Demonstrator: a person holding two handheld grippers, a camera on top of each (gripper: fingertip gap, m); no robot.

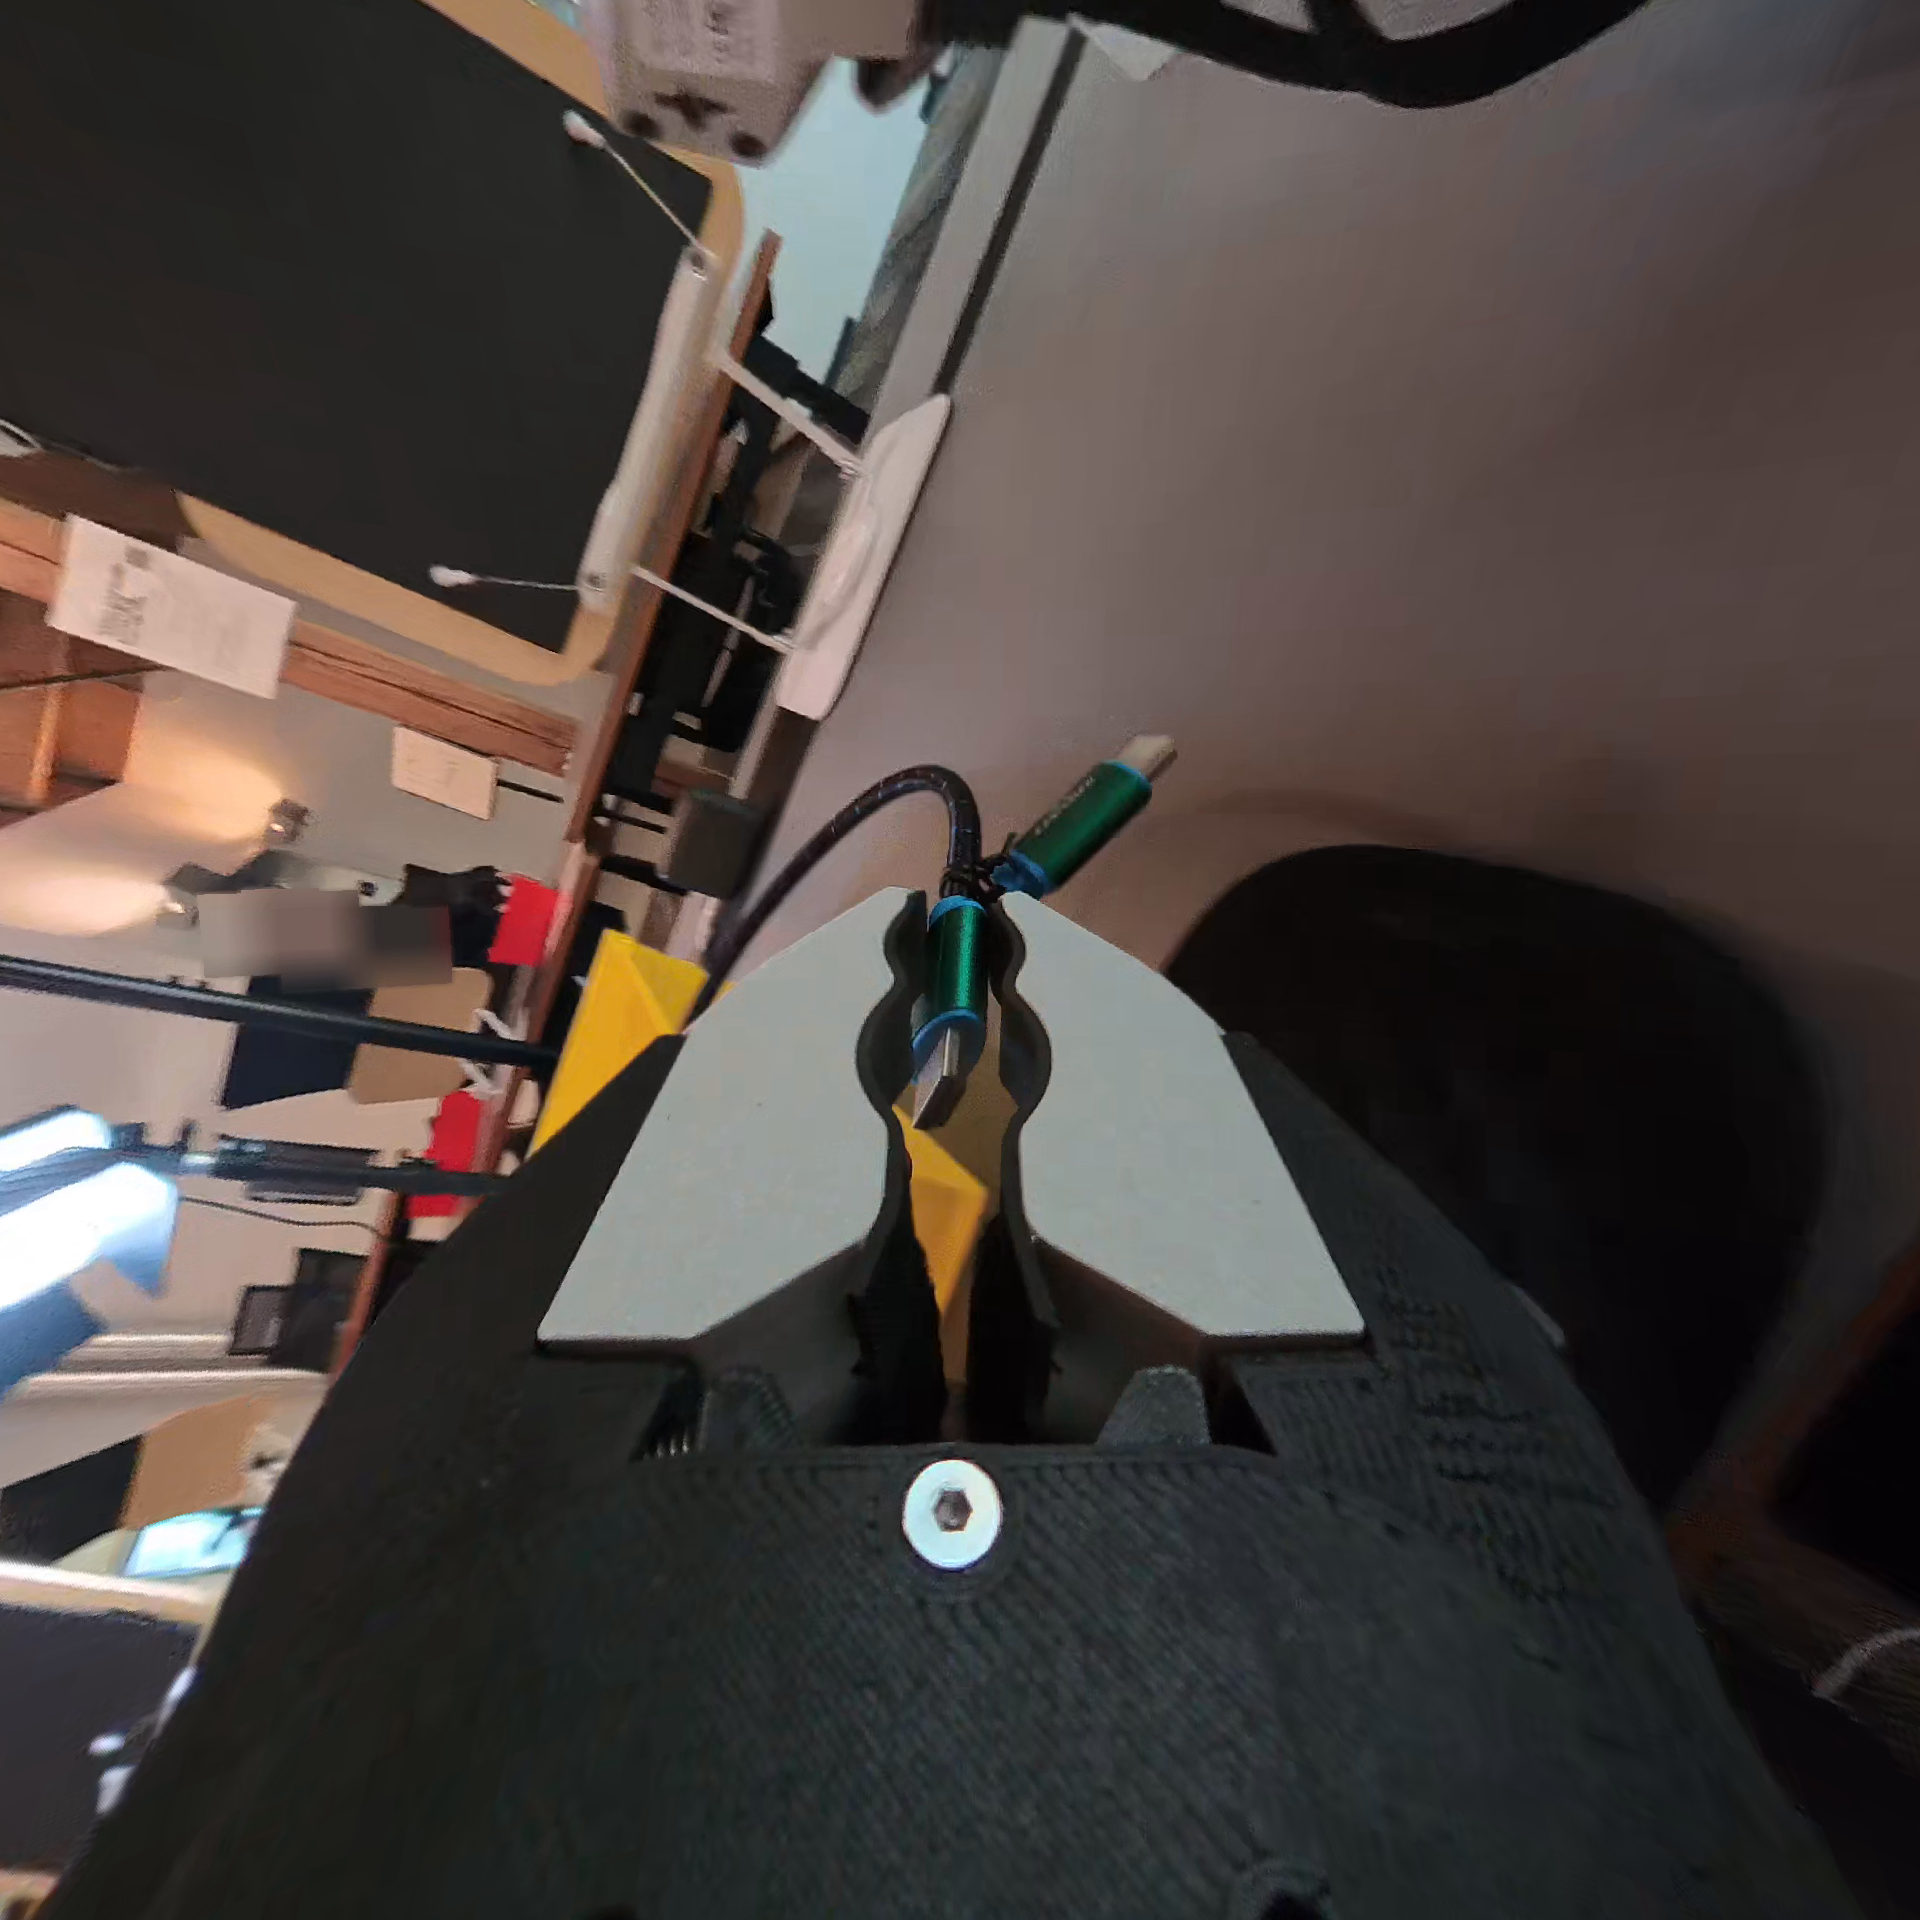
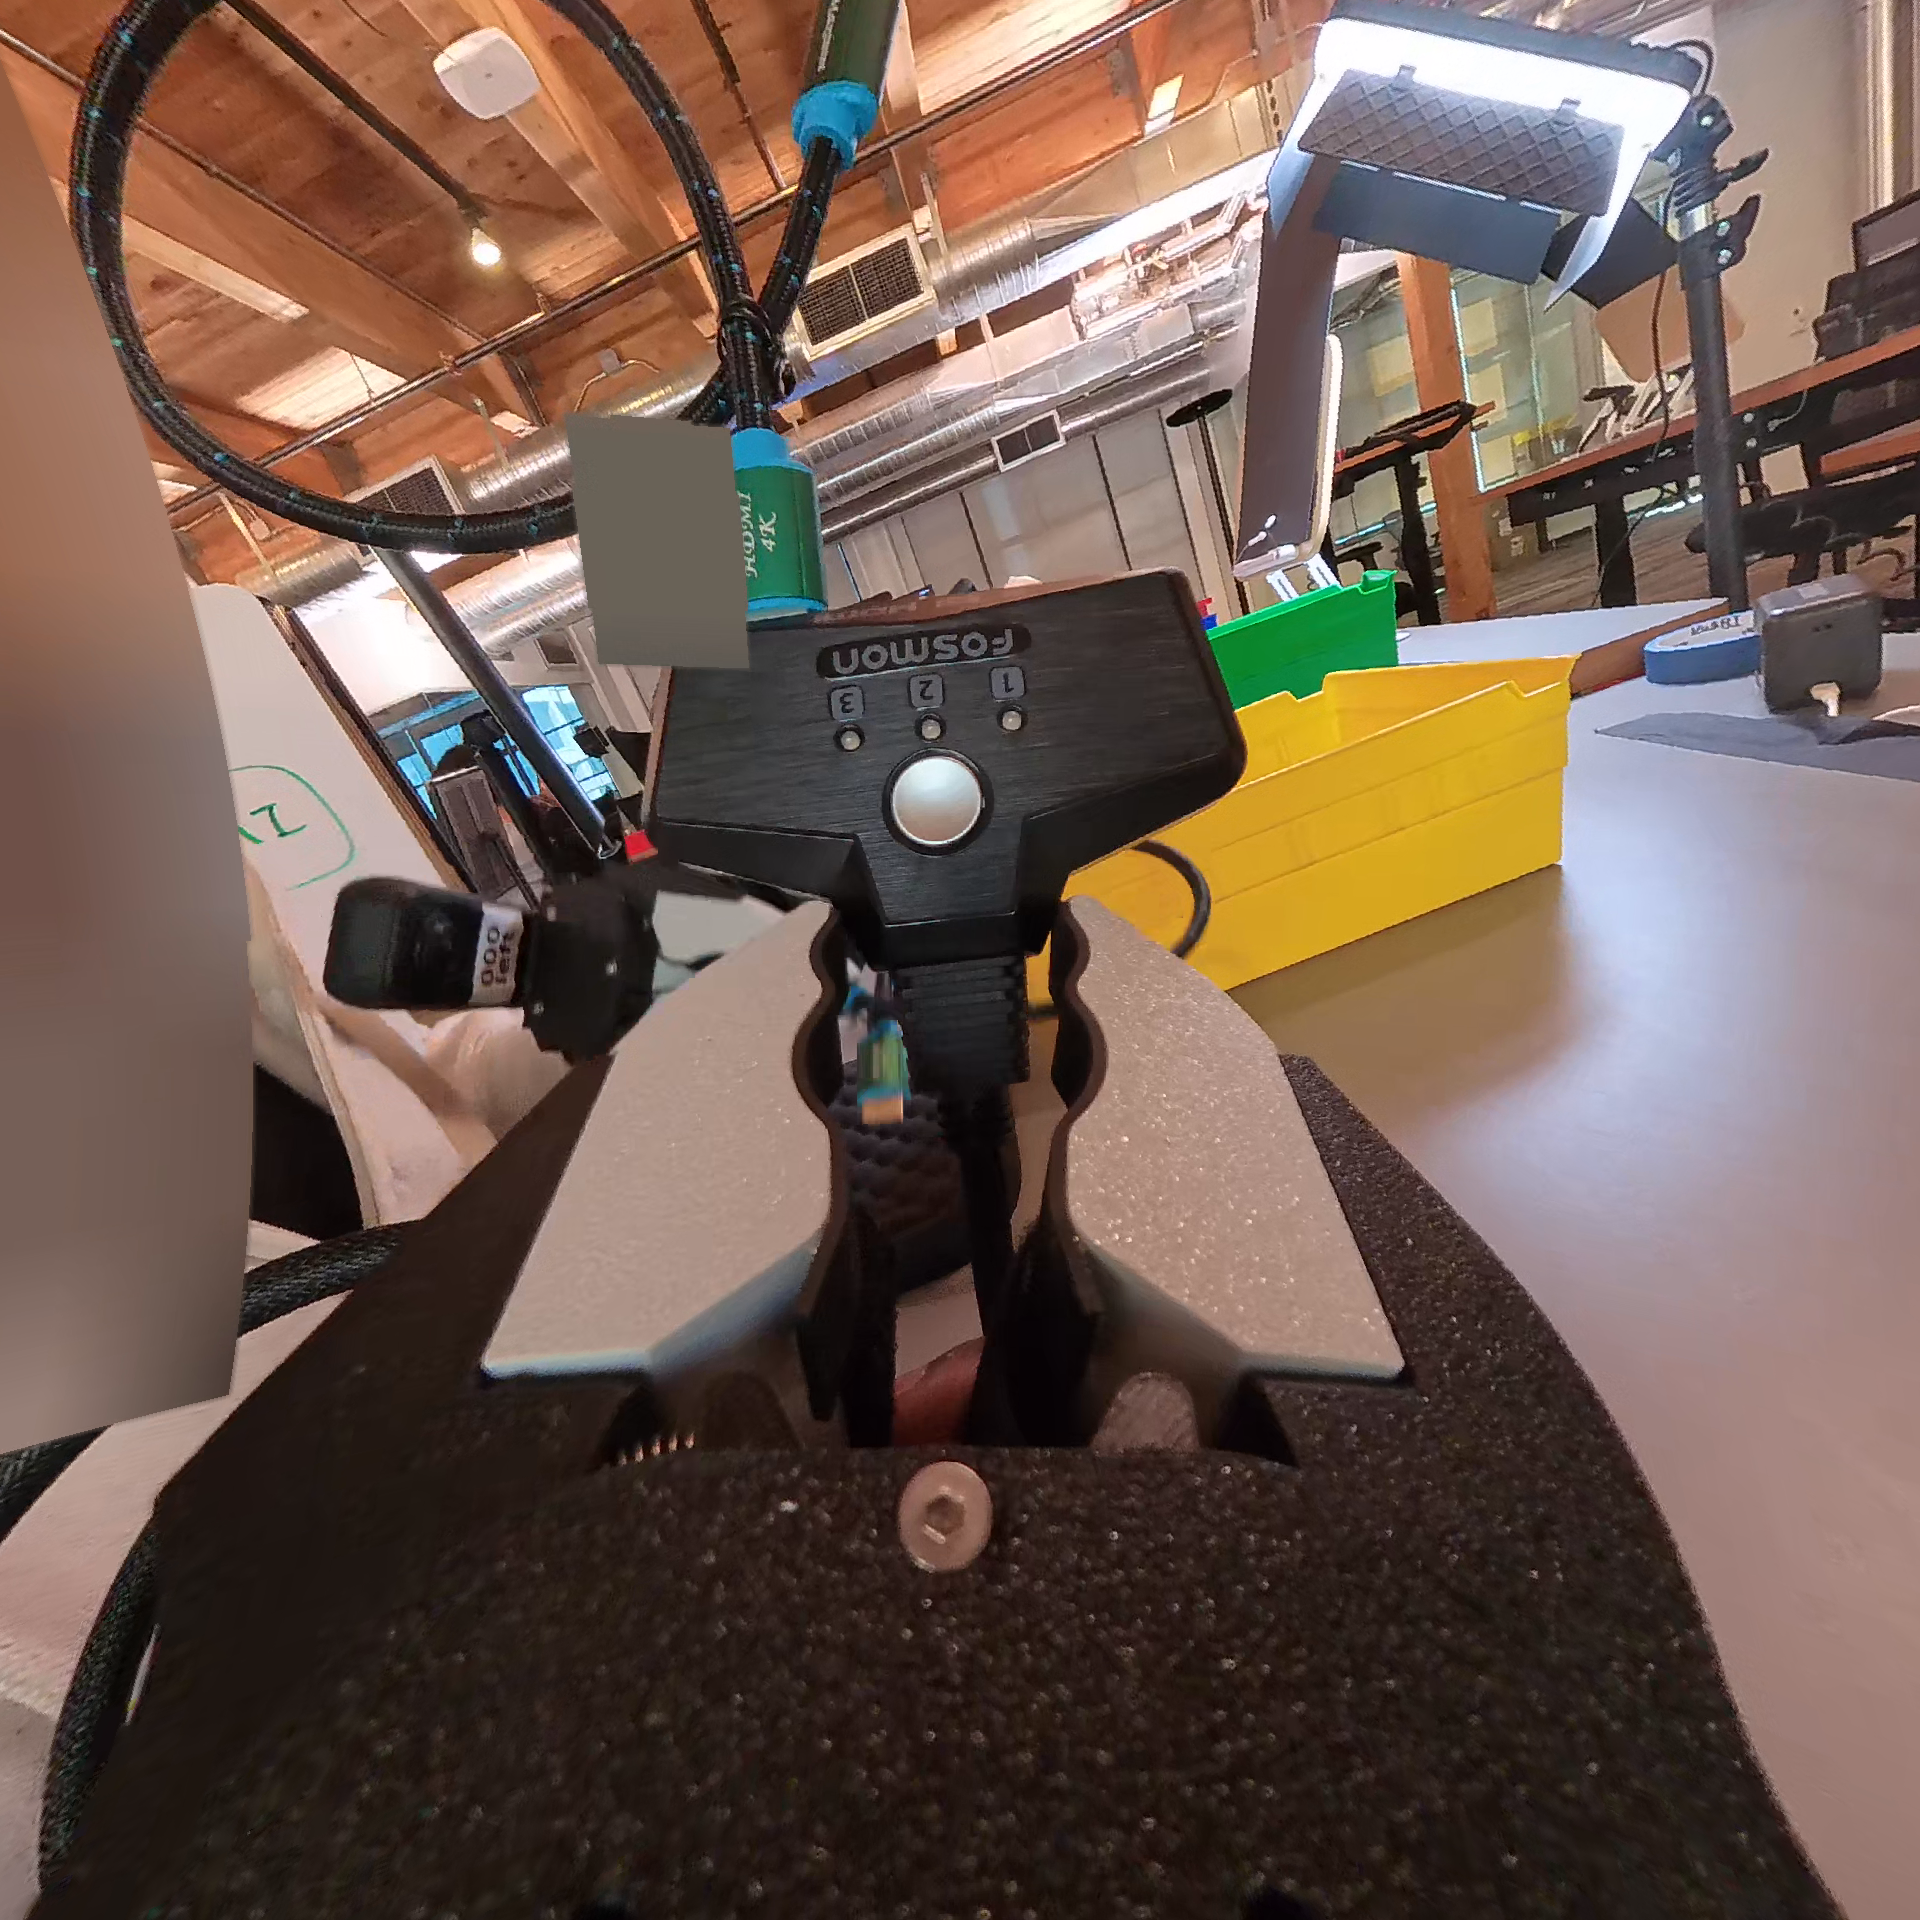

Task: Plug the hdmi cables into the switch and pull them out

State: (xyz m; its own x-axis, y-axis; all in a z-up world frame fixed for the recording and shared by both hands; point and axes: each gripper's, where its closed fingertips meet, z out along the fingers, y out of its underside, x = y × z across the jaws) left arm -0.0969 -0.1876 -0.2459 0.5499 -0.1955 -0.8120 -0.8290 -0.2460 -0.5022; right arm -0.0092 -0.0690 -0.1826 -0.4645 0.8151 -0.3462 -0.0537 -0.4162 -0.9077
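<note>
In the right wrist view my right gripper [image 2: 940,914] is shut on the ribbed neck of the black HDMI switch [image 2: 935,727] and holds it upright above the table. A green HDMI plug [image 2: 774,540] stands in the switch's far left port. Its black braided cable [image 2: 135,343] loops up to a second green plug [image 2: 847,42] at the top edge. In the left wrist view my left gripper [image 1: 961,904] is shut on a green HDMI plug [image 1: 951,987], metal tip pointing back at the camera. Another green plug [image 1: 1091,821] hangs just beyond on the same braided cable [image 1: 914,790].
A yellow bin [image 2: 1403,769] and a green bin [image 2: 1299,634] stand on the grey table [image 2: 1558,1039] behind the switch. A blue tape roll [image 2: 1704,649] and a small grey box [image 2: 1818,644] lie far right. A studio light [image 2: 1475,135] hangs above. A black labelled device [image 2: 468,956] is at left.
</note>
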